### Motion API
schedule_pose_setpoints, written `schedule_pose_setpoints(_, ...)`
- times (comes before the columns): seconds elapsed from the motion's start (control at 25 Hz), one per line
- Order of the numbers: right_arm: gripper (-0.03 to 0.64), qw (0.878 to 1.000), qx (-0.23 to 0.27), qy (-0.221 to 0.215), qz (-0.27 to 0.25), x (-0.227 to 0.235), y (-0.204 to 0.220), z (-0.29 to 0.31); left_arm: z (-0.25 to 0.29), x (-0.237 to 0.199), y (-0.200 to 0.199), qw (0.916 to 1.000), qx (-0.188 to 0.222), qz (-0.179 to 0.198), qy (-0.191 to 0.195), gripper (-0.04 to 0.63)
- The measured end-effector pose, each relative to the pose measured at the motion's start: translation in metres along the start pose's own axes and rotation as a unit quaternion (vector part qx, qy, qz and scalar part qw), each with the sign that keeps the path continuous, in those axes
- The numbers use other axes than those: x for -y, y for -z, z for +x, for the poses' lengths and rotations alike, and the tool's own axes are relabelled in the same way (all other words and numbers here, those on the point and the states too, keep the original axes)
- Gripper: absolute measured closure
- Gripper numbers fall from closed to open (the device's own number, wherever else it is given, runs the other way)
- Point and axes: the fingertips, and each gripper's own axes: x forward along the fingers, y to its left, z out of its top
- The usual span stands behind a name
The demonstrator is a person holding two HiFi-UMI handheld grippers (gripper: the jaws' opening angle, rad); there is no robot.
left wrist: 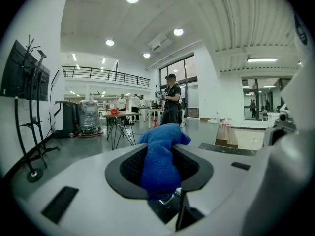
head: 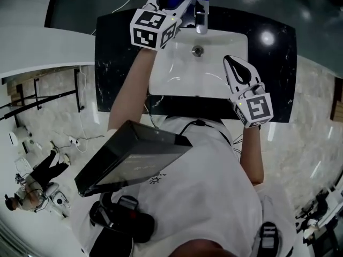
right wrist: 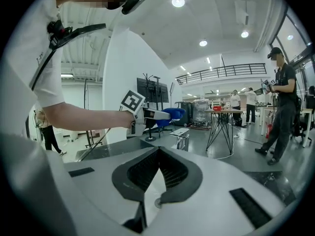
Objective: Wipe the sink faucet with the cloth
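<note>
An open hall with a glossy grey floor holds a black marble bench with a white sink set into it. The blue cloth is bunched between the fingers of the left gripper, which are clamped on it at a middling width, with a tuft sticking out past the tips. From the head view the cloth sits at the back edge of the sink, just left of the top of the chrome faucet. The right gripper view shows it slightly above the faucet, and whether they touch cannot be told. The round drain lies just in front of the faucet. The right gripper hangs over the right side of the sink, well apart from the faucet, its fingers closed tip to tip with nothing between them. Beyond the bench, a table on thin black legs stands on the floor, and a person in dark clothes stands farther right.
</note>
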Motion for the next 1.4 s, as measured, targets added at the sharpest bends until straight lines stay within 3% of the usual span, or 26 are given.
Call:
schedule_pose_setpoints(0.28, 0.614, 1.000, 0.001, 0.009, 0.005, 0.015, -0.004, 0.004, 0.048, -0.011, -0.004, 0.9974, -0.019, 0.046, 0.053, 0.471)
schedule_pose_setpoints(0.48, 0.614, 1.000, 0.007, -0.011, 0.000, 0.009, -0.013, 0.024, 0.059, -0.011, 0.007, 0.9937, -0.041, 0.063, 0.083, 0.471)
schedule_pose_setpoints(0.72, 0.614, 1.000, 0.013, -0.026, -0.008, 0.002, -0.023, 0.029, 0.053, 0.005, 0.021, 0.9861, -0.078, 0.087, 0.118, 0.471)
schedule_pose_setpoints(1.12, 0.614, 0.999, 0.006, -0.035, -0.006, -0.002, -0.013, 0.033, 0.010, 0.053, 0.039, 0.9742, -0.098, 0.102, 0.175, 0.471)
schedule_pose_setpoints(1.28, 0.614, 0.999, 0.006, -0.036, -0.008, -0.001, -0.012, 0.032, -0.009, 0.071, 0.032, 0.9698, -0.086, 0.112, 0.199, 0.471)
schedule_pose_setpoints(1.4, 0.614, 0.999, 0.003, -0.034, -0.006, -0.001, -0.010, 0.030, -0.007, 0.058, 0.011, 0.9763, -0.053, 0.099, 0.185, 0.471)
